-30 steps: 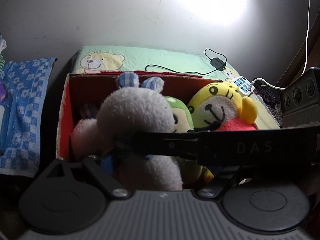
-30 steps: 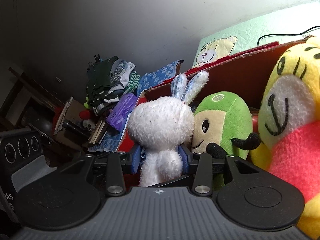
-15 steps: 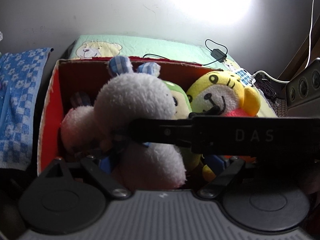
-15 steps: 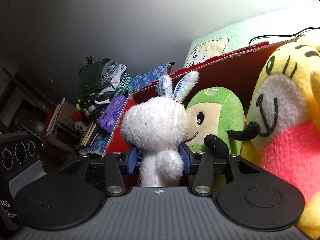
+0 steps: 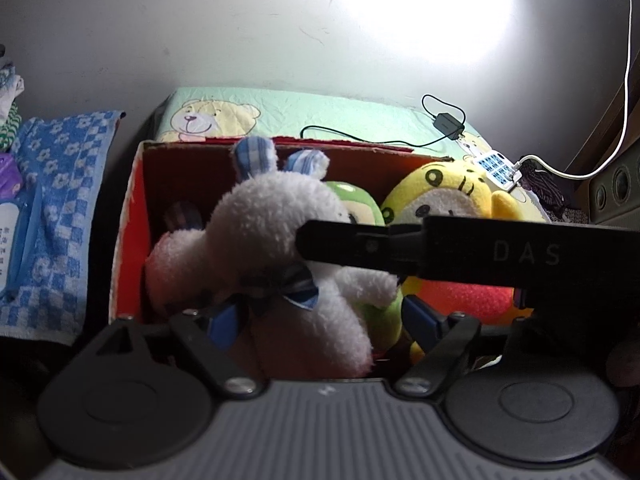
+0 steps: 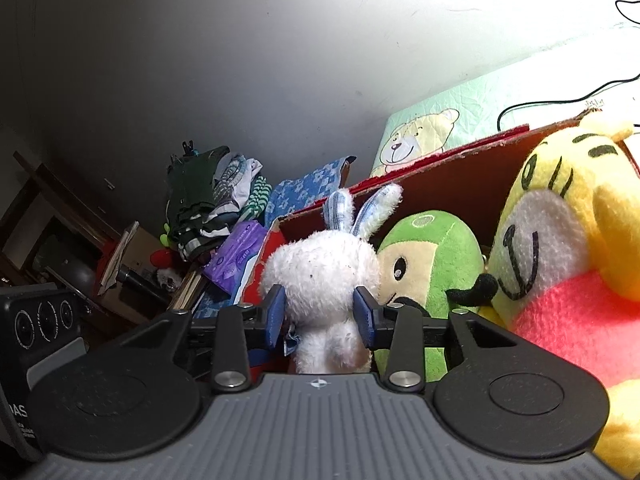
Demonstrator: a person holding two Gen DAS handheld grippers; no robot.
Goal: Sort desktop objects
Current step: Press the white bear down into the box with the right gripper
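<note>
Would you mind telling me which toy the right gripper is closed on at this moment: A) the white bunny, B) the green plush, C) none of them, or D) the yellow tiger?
A: in the right wrist view, the right gripper's blue pads press into both sides of the white bunny, while the green plush and yellow tiger sit untouched beside it in the red box.

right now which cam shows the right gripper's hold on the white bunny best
The right wrist view: its blue pads press the white bunny from both sides, just below the head. In the left wrist view the right gripper is only a dark bar crossing the bunny's face, hiding the contact; the left gripper stands open around its body.
</note>
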